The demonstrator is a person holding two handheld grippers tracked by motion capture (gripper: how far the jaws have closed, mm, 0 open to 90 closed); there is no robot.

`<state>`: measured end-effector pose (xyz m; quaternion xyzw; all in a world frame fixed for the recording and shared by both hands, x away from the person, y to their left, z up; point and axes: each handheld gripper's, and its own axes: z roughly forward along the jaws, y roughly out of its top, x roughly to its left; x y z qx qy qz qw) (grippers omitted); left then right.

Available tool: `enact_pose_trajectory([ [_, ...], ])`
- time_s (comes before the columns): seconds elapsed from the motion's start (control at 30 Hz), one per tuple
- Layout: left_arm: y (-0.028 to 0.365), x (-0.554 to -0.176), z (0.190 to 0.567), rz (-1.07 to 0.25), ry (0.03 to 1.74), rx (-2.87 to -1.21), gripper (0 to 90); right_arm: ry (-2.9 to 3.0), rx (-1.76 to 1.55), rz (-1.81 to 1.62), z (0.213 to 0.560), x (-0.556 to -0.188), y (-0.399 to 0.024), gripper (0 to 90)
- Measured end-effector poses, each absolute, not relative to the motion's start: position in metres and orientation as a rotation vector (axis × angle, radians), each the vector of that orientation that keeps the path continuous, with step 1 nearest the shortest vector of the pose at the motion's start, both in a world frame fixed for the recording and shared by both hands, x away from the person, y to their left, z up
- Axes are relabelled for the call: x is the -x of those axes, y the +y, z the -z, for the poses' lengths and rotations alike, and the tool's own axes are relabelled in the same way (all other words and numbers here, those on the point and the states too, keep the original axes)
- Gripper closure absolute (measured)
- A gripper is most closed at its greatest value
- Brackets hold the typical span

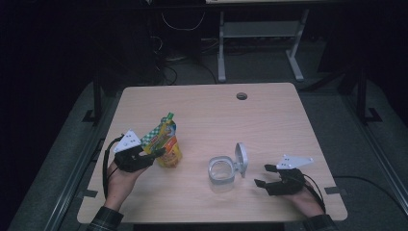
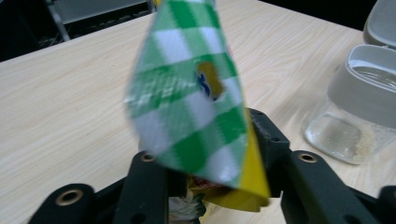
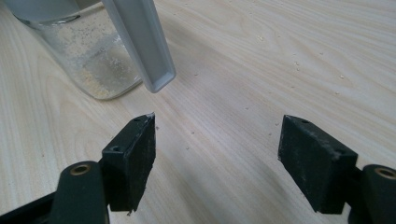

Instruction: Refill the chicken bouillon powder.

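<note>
High view, left tool [image 1: 155,153] gripping pouch [image 1: 166,140], right tool [image 1: 265,175] wide, open jar [image 1: 222,173] nearly empty.

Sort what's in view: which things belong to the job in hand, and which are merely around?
In use: green-checked yellow food pouch, gripped by the left gripper; clear plastic jar with grey flip lid open; right gripper, open, beside it.
Merely around: scattered crumbs; table's cable hole.

Green-checked yellow pouch [image 1: 166,139] upright, clamped, left on table; open clear jar [image 1: 222,172] centre-right
</note>
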<state>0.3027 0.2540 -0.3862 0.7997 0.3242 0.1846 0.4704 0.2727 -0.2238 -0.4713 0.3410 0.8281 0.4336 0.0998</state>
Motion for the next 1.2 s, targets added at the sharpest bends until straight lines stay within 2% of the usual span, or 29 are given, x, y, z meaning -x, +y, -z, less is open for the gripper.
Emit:
enact_pose_trajectory([
  [0.13,0.255,-0.304,0.386,-0.436,0.798,-1.953,64.8,2.449,-1.007,-1.281,0.471,-0.273,-0.224,27.1],
  [0.23,0.259,-0.305,0.384,-0.366,0.796,-1.882,64.5,2.448,-1.011,-1.282,0.471,-0.273,-0.224,27.1],
  [0.4,0.261,-0.303,0.381,-0.395,0.795,-1.892,74.1,2.449,-1.013,-1.281,0.471,-0.272,-0.224,27.1],
  [0.5,0.264,-0.305,0.380,-0.394,0.795,-1.893,85.9,2.449,-1.008,-1.280,0.471,-0.272,-0.224,27.1],
  [0.6,0.263,-0.305,0.379,-0.406,0.800,-1.896,88.9,2.448,-1.009,-1.278,0.471,-0.272,-0.224,27.1],
  [1.0,0.266,-0.313,0.377,-0.346,0.810,-1.887,89.9,2.446,-1.004,-1.285,0.469,-0.270,-0.224,27.8],
  [1.2,0.264,-0.317,0.372,-0.336,0.810,-1.889,90.0,2.421,-1.013,-1.312,0.464,-0.260,-0.223,31.8],
])
